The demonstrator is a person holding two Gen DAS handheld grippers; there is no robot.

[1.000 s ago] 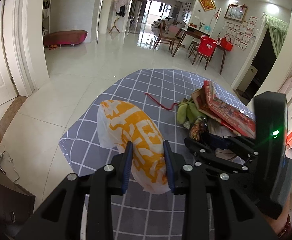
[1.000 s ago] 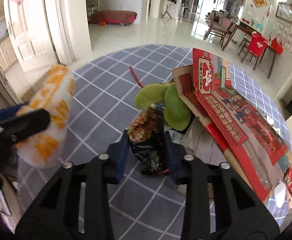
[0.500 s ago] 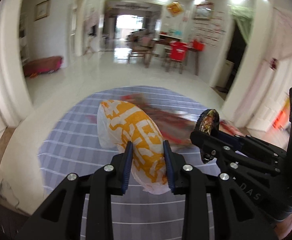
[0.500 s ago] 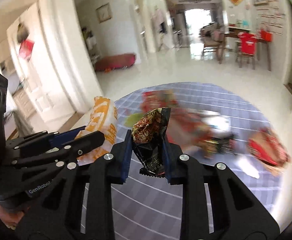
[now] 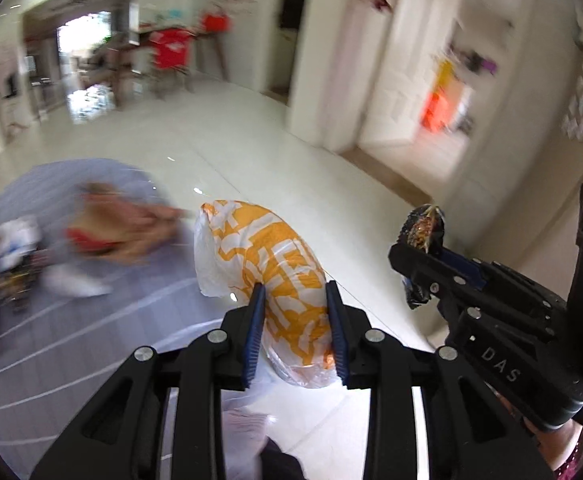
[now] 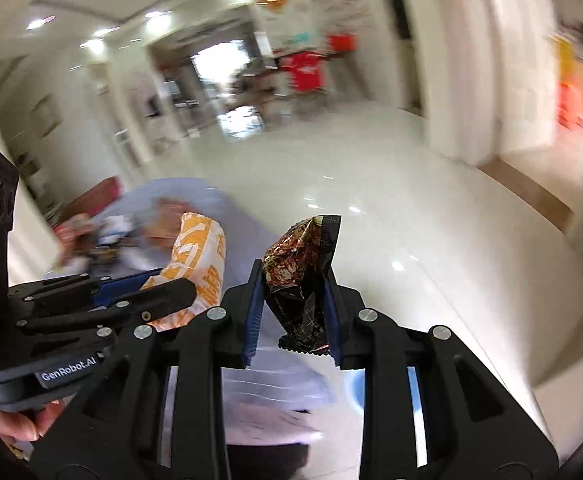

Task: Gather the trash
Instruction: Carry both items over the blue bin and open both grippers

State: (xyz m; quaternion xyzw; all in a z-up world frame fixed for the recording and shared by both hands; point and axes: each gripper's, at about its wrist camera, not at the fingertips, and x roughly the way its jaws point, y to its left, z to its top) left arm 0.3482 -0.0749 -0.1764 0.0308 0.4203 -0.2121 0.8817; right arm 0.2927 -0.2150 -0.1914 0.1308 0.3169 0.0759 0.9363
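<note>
A: What does the left gripper hold?
B: A crinkly orange-and-white plastic bag, pointing lengthwise away from it.
A: And the right gripper?
B: Clamped on a glossy dark wrapper, standing upright.

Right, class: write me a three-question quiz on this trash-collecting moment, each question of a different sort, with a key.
1. True or false: the left gripper is shut on the orange-and-white plastic bag.
2. Multiple choice: what does the right gripper hold?
A. a green banana peel
B. a dark crinkled snack wrapper
C. a red cardboard box
3. Fill in: in the left wrist view, the blurred trash pile lies on a grey checked ____.

Key: 1 true; 2 B; 3 rug.
</note>
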